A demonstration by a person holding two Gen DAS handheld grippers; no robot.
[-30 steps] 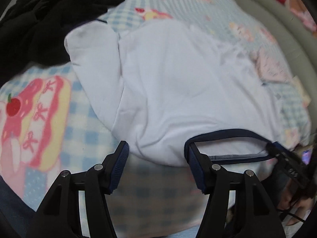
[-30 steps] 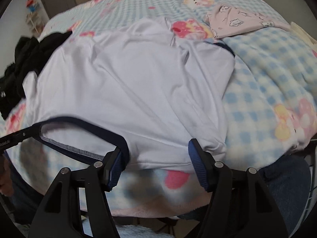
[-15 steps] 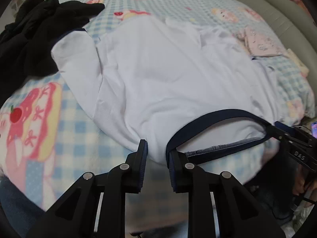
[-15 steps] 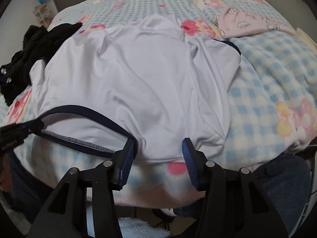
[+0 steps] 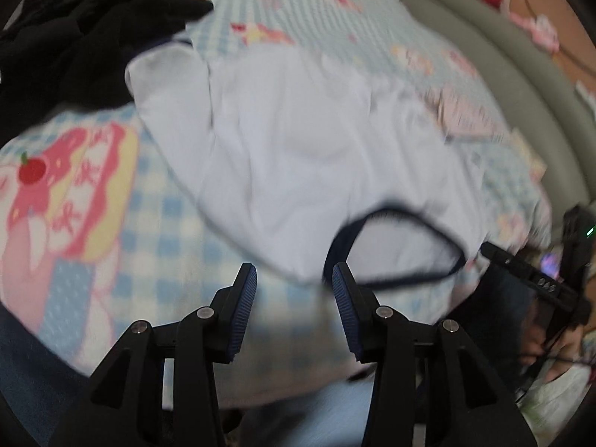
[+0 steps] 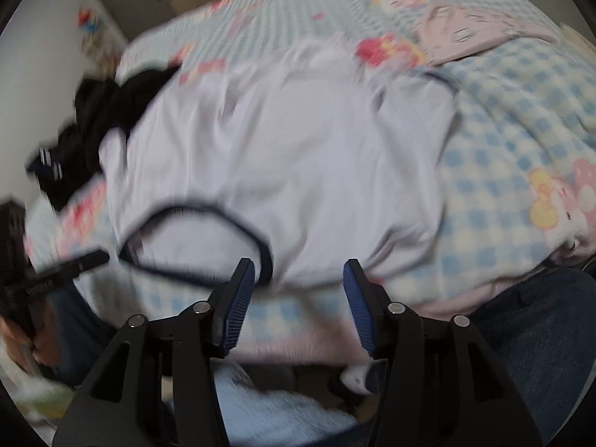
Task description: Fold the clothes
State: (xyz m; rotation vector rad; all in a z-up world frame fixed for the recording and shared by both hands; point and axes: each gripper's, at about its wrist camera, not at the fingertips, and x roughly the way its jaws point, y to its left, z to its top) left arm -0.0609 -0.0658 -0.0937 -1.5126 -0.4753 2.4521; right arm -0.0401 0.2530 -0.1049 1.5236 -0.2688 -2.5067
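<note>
One white shirt (image 5: 298,156) with a navy collar (image 5: 395,249) lies flat at the bed's (image 5: 149,260) near edge. Two grippers, left (image 5: 294,294) and right (image 6: 298,290), hover there, jaws wide apart, holding nothing. One black heap (image 5: 74,29) sits beside the shirt.

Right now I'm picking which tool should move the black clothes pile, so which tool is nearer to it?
Left. The black clothes pile lies ahead and left of the left tool; from the right tool it sits beyond the white shirt, far left.
</note>
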